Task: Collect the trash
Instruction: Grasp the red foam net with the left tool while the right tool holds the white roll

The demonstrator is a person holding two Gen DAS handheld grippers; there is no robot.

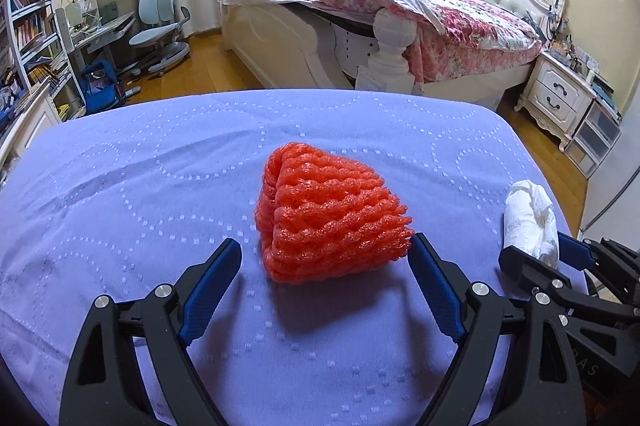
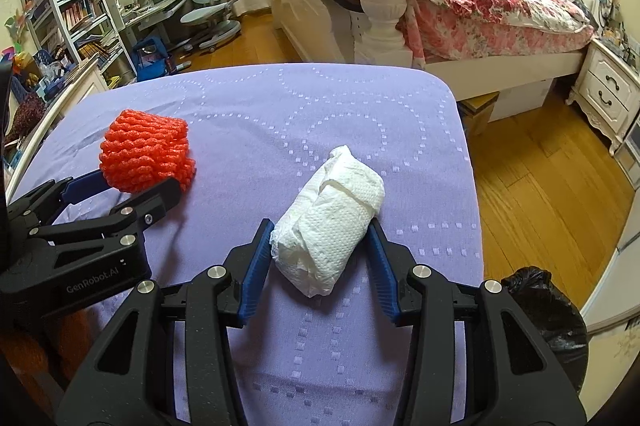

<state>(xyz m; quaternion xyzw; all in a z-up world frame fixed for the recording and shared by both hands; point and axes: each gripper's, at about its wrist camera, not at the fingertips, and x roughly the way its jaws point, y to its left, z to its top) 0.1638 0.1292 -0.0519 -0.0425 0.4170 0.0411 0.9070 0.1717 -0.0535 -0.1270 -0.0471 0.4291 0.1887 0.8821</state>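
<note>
Both tongs hang over the lavender-covered table (image 2: 280, 114). Left tongs (image 1: 325, 250) stand wide apart around the orange foam net (image 1: 328, 214): the right-side pad just reaches the net's frayed edge, the other pad is clear of it, so nothing is gripped. Right tongs (image 2: 320, 238) are clamped on the white crumpled tissue wad (image 2: 330, 214), both blue pads pressing its sides.

For the left hand, the net lies at 12 o'clock, between and just beyond the fingertips. Its long axis runs from about 11 o'clock, the narrow rolled end, toward 5 o'clock, the broad open end, so it is skewed to the closing line; I judge a slight advance would centre it. The left tongs are far the nearer to it; the wad sits at their 3 o'clock.

From the right wrist view, the wad's long axis runs 1 to 7 o'clock, the net at 10 o'clock. The table edge drops away near 3 o'clock. A black bag (image 2: 544, 318), likely the bin liner, shows at 4 o'clock. The cloth is bare from 11 to 1 o'clock.
</note>
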